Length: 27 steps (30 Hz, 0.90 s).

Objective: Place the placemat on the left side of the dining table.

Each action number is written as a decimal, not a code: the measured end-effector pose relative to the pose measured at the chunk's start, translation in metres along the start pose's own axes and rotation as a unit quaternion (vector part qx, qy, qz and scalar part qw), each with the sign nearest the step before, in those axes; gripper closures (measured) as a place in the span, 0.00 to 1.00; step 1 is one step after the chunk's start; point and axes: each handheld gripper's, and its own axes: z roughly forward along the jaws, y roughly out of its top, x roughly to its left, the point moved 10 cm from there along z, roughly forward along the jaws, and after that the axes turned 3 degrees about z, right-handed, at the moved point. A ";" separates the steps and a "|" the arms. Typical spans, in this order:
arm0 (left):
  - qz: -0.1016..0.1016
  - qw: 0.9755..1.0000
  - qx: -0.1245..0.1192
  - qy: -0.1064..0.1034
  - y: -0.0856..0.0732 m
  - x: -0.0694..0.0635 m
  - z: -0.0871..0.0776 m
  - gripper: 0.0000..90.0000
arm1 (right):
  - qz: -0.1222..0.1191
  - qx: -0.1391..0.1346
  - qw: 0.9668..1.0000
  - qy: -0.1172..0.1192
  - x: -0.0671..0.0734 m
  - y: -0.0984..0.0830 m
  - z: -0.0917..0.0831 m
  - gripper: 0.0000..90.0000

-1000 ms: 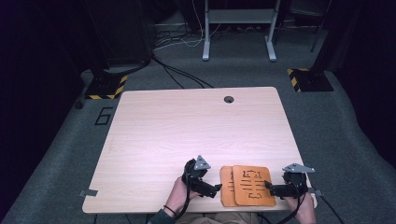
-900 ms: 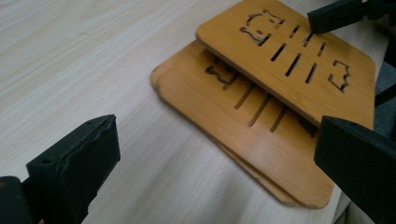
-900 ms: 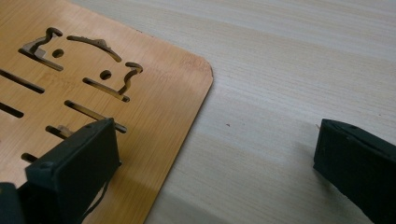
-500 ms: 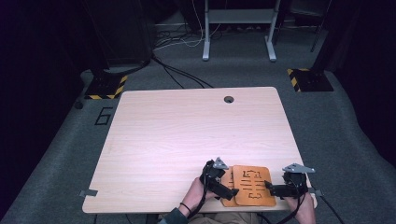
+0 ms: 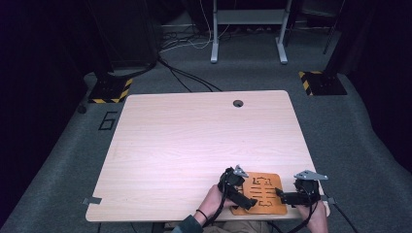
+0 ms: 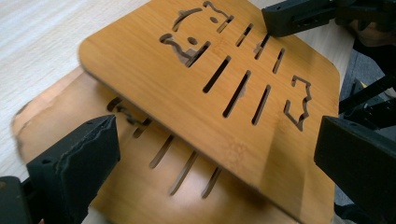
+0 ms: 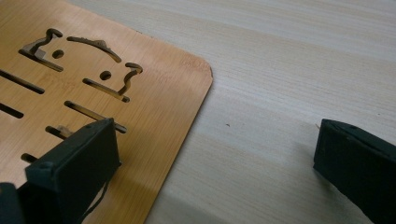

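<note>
High view: wooden table (image 5: 194, 145); two stacked bamboo trivets (image 5: 260, 194) at near right edge, flanked by left gripper (image 5: 243, 198) and right gripper (image 5: 286, 196).

Left gripper view: jaws wide apart, gripping nothing; upper trivet (image 6: 224, 93) tilted over lower trivet (image 6: 140, 154).

Right gripper view: jaws wide apart, empty; left jaw over trivet (image 7: 93, 93) corner, right jaw over bare table (image 7: 280, 70).

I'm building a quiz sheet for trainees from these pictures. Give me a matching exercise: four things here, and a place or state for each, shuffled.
Things:
1. upper bamboo board
2. lower bamboo board
3. left gripper
4. cable hole

Places or states:
A. in the table near its far edge
B. open, over the boards' left side
C. underneath, sticking out to one side
D. on top, with a cat cut-out

Pairs: 1-D, 2-C, 3-B, 4-A
</note>
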 end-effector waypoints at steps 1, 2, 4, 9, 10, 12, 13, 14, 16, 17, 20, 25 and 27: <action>-0.002 1.000 -0.001 0.000 0.001 -0.001 0.001 0.00 | -0.001 -0.001 1.000 0.000 0.000 0.000 0.000 0.00; -0.003 1.000 0.001 -0.002 0.003 -0.002 0.003 0.00 | 0.000 0.000 1.000 0.000 0.000 0.000 0.000 0.00; -0.001 1.000 0.002 -0.003 0.004 -0.003 0.004 0.00 | 0.000 0.000 1.000 0.000 0.000 0.000 0.000 0.00; -0.001 1.000 0.006 0.001 0.005 -0.003 0.005 0.00 | 0.000 0.000 1.000 0.000 0.000 0.000 0.000 0.00; -0.006 1.000 0.005 -0.001 0.005 -0.004 0.005 0.00 | 0.000 0.000 1.000 0.001 0.000 0.000 0.000 0.00; -0.010 1.000 0.004 -0.002 0.006 -0.004 0.004 0.00 | 0.000 0.000 1.000 0.001 0.000 0.000 0.000 0.00; -0.012 1.000 -0.002 -0.003 0.007 -0.004 0.004 0.00 | 0.000 0.000 1.000 0.001 0.000 0.000 0.000 0.00; -0.011 1.000 -0.005 -0.002 0.008 -0.004 0.003 0.00 | 0.000 0.000 1.000 0.002 0.000 0.000 0.000 0.00; -0.014 1.000 -0.011 -0.001 0.010 -0.005 0.002 0.02 | 0.001 -0.001 1.000 0.003 -0.001 0.000 0.000 0.00; -0.015 1.000 -0.015 -0.001 0.011 -0.005 0.001 0.02 | 0.002 -0.002 1.000 0.004 -0.001 0.001 0.000 0.00; -0.016 1.000 -0.019 0.002 0.014 -0.004 -0.005 0.08 | 0.007 -0.002 1.000 0.009 -0.001 0.001 -0.001 0.00; -0.023 0.999 -0.031 0.010 0.020 -0.002 -0.010 0.20 | 0.012 -0.005 1.000 0.012 -0.002 0.001 -0.001 0.00; -0.027 0.999 -0.031 0.007 0.020 -0.002 -0.012 0.25 | 0.013 -0.005 1.000 0.014 -0.002 0.001 -0.001 0.00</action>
